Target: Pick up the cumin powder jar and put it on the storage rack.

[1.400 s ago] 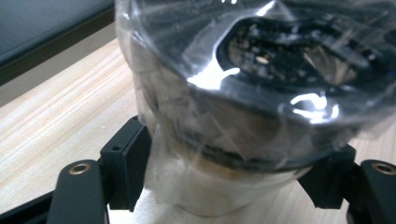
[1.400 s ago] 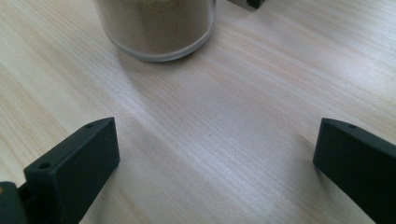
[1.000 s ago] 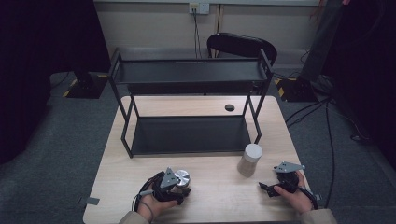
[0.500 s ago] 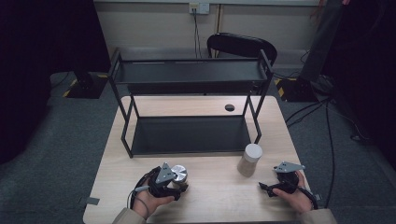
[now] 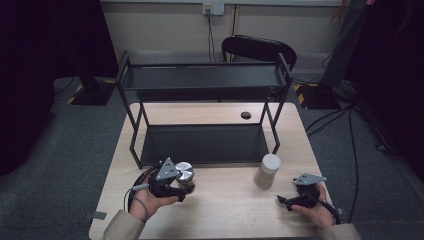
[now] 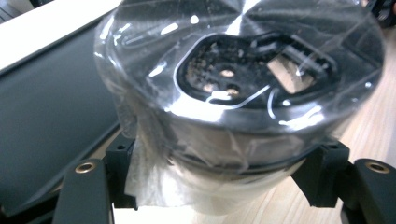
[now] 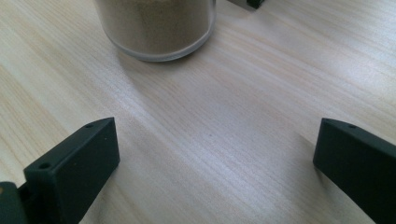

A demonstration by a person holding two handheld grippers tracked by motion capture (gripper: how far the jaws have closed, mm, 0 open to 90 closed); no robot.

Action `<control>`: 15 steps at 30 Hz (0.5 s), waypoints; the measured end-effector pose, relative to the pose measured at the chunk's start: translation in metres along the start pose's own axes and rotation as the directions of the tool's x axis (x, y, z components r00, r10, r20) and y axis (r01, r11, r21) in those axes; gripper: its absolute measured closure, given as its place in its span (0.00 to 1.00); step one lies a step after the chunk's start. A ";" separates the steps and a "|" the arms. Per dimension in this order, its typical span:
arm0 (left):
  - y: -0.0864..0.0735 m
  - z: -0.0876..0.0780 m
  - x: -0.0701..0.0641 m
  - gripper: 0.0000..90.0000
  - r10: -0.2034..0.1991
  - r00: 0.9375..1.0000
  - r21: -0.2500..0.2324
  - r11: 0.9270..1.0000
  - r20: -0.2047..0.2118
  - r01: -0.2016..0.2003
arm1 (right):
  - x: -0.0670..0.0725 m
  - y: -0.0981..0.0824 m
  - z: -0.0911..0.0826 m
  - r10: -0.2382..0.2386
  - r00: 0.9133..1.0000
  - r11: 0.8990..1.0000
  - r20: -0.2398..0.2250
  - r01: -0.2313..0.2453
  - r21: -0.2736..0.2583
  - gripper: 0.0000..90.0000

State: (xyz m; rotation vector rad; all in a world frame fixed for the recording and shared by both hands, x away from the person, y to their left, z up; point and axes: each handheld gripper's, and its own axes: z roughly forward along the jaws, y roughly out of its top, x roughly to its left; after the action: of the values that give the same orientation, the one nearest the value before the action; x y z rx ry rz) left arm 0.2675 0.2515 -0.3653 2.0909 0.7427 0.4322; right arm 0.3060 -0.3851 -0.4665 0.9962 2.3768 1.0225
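Observation:
My left gripper point(image 5: 183, 184) is shut on a short can point(image 5: 184, 172) with a shiny metal lid, near the table's front left. In the left gripper view the can point(image 6: 233, 93) is wrapped in clear film, and both black jaws press on its pale lower body. A jar of beige powder with a white lid point(image 5: 267, 170) stands upright on the table right of centre. My right gripper point(image 5: 292, 201) rests low at the front right, open, with nothing in it. In the right gripper view the jar's base point(image 7: 156, 28) stands a little beyond the spread jaws of that gripper point(image 7: 215, 140).
A black two-tier metal rack point(image 5: 202, 142) stands across the middle of the wooden table point(image 5: 230, 215), its lower shelf just behind the can and the jar. A small black cable hole point(image 5: 245, 115) lies behind it. A black chair point(image 5: 257, 47) stands past the far edge.
My left gripper has carried the can a little to the left and toward the rack's lower shelf. The right gripper and the jar have barely moved.

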 end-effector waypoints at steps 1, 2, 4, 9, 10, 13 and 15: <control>0.003 -0.002 0.001 0.34 0.002 1.000 0.000 1.000 0.002 -0.002 | 0.000 0.000 0.000 0.000 1.000 1.000 0.000 0.000 0.000 0.00; 0.008 -0.004 0.003 0.34 0.003 1.000 -0.002 1.000 0.007 -0.003 | 0.000 0.000 0.000 0.000 1.000 1.000 0.000 0.000 0.000 0.00; 0.014 -0.007 0.005 0.34 0.004 1.000 -0.008 1.000 0.009 -0.004 | 0.000 0.000 0.000 0.000 1.000 1.000 0.000 0.000 0.000 0.00; 0.035 -0.016 0.016 0.34 0.003 1.000 -0.015 1.000 0.023 -0.003 | 0.000 0.000 0.000 0.000 1.000 1.000 0.000 0.000 0.000 0.00; 0.039 -0.018 0.017 0.34 0.006 1.000 -0.016 1.000 0.018 -0.005 | 0.000 0.000 0.000 0.000 1.000 1.000 0.000 0.000 0.000 0.00; 0.049 -0.024 0.020 0.34 0.014 1.000 -0.022 1.000 0.008 -0.014 | 0.000 0.000 0.000 0.000 1.000 1.000 0.000 0.000 0.000 0.00; 0.056 -0.027 0.023 0.34 0.014 1.000 -0.024 1.000 0.009 -0.013 | 0.000 0.000 0.000 0.000 1.000 1.000 0.000 0.000 0.000 0.00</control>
State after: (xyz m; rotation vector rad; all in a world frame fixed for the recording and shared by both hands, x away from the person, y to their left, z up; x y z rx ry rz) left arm 0.2902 0.2569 -0.3028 2.0749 0.7151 0.4371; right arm 0.3060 -0.3851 -0.4665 0.9959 2.3768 1.0228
